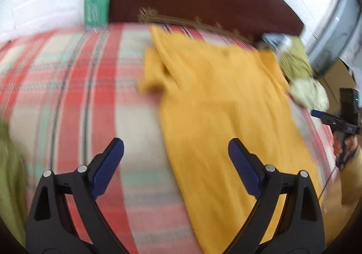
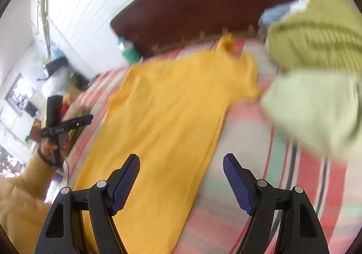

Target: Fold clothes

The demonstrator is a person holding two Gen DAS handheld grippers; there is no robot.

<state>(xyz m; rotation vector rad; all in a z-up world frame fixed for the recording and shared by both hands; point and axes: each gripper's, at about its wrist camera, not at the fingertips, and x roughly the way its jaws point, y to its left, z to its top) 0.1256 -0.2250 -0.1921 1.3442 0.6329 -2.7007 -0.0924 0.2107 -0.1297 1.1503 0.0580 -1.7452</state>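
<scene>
Left tool (image 1: 176,148) released above yellow garment (image 1: 217,104); right tool (image 2: 181,164) released, hovering over same.

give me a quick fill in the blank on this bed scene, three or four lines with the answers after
1. The long garment spread on the plaid bedcover is ____ in colour.
2. The clear plastic bottle by the headboard has a ____ cap.
3. Both the left tool and the right tool have their jaws ____.
4. The pile of folded clothes beside the garment is ____.

Answers: yellow; blue; open; green
</scene>
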